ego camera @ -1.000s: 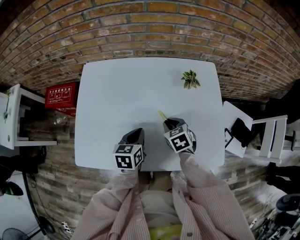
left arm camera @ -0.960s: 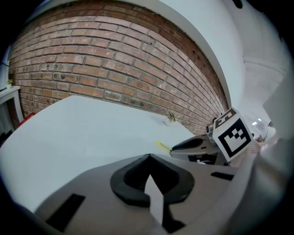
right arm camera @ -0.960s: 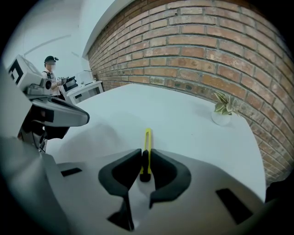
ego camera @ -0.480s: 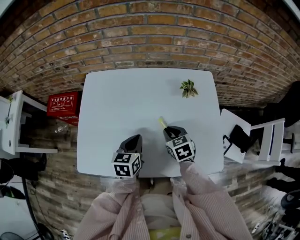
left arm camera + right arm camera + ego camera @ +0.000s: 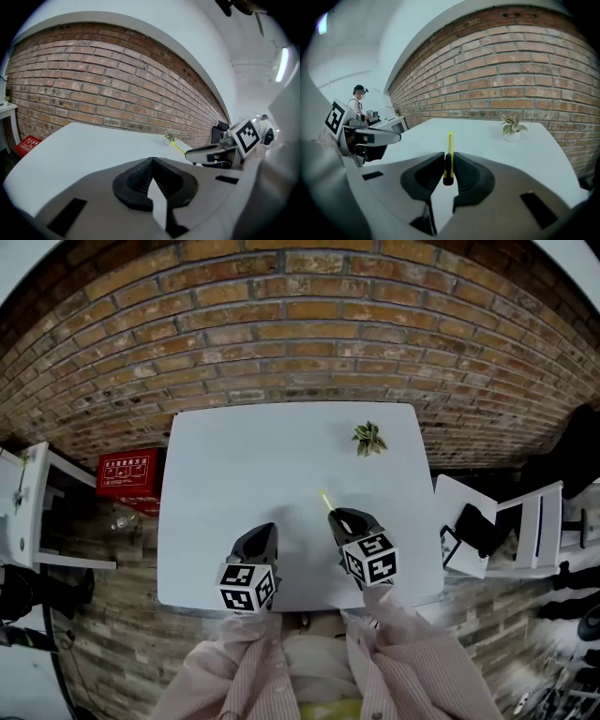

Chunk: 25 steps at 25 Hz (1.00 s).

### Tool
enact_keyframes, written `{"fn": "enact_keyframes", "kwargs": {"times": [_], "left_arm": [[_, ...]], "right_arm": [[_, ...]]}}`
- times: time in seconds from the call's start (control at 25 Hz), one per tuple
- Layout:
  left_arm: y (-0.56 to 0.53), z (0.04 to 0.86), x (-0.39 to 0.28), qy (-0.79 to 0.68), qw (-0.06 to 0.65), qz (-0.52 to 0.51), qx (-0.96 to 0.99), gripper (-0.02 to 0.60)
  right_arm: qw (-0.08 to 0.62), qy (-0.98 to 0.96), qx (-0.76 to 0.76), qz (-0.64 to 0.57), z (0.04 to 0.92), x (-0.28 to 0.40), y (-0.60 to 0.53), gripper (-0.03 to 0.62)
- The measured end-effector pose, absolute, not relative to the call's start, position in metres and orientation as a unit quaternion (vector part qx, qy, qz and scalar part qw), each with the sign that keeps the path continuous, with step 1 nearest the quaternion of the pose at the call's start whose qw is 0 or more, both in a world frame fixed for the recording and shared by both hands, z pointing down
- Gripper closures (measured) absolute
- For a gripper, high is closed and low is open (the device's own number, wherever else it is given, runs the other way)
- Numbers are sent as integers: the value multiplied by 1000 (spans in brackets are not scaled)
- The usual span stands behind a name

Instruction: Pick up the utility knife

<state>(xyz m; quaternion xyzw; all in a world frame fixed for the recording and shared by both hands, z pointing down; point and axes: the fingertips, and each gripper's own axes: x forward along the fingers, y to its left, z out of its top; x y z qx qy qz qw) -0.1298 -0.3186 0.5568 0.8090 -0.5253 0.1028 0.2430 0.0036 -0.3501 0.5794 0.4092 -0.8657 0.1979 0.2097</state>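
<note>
My right gripper (image 5: 448, 165) is shut on the utility knife (image 5: 449, 150), a thin yellow one with a black end, which sticks out forward from between the pads. In the head view the utility knife (image 5: 325, 500) shows ahead of the right gripper (image 5: 339, 517), held above the near half of the white table (image 5: 244, 456). The left gripper (image 5: 266, 532) hovers beside it to the left. Its jaws are together in the left gripper view, where the left gripper (image 5: 151, 164) holds nothing. From there I also see the right gripper (image 5: 190, 154) and the knife (image 5: 177, 148).
A small potted plant (image 5: 367, 438) stands at the table's far right; the same potted plant (image 5: 512, 127) appears in the right gripper view. A brick wall (image 5: 281, 324) runs behind the table. A red box (image 5: 128, 475) sits on the floor at left, white furniture (image 5: 506, 521) at right.
Both grippers have risen off the table, the right one carrying the knife up with it. The head view has tilted, so the table sits lower in frame.
</note>
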Motion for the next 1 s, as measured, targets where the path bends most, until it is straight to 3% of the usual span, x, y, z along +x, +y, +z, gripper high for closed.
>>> {"fn": "enact_keyframes", "kwargs": {"times": [1.0], "left_arm": [[-332,444,-155,-560,116,31,820,590]], "right_arm": [[18,-891,439,118,440,23,-362,531]]}}
